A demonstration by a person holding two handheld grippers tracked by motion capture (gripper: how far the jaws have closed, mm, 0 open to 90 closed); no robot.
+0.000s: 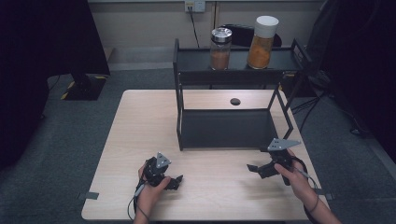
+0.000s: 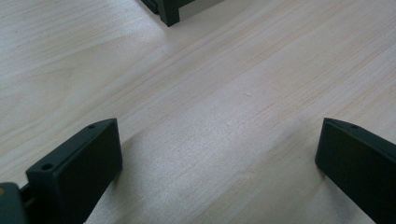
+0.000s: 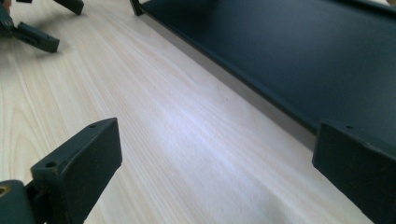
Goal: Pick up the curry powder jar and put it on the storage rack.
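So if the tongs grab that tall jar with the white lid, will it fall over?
The jar with the white lid is tall and narrow, so a push near the top would probably tip it. It looks mostly full of orange stuff, so likely heavy. Its smooth sides may be slippery for the tongs.

2 jars and a wall socket

Steel-lidded jar (image 1: 221,49) stands upright just left of white-lidded jar (image 1: 262,43); wall socket (image 1: 194,5) behind them, cable (image 1: 193,28) hanging down.

The high view looks down and forward on the whole tabletop (image 1: 205,186). Both gripper views look low and close along it, sharing the black rack (image 1: 224,126).
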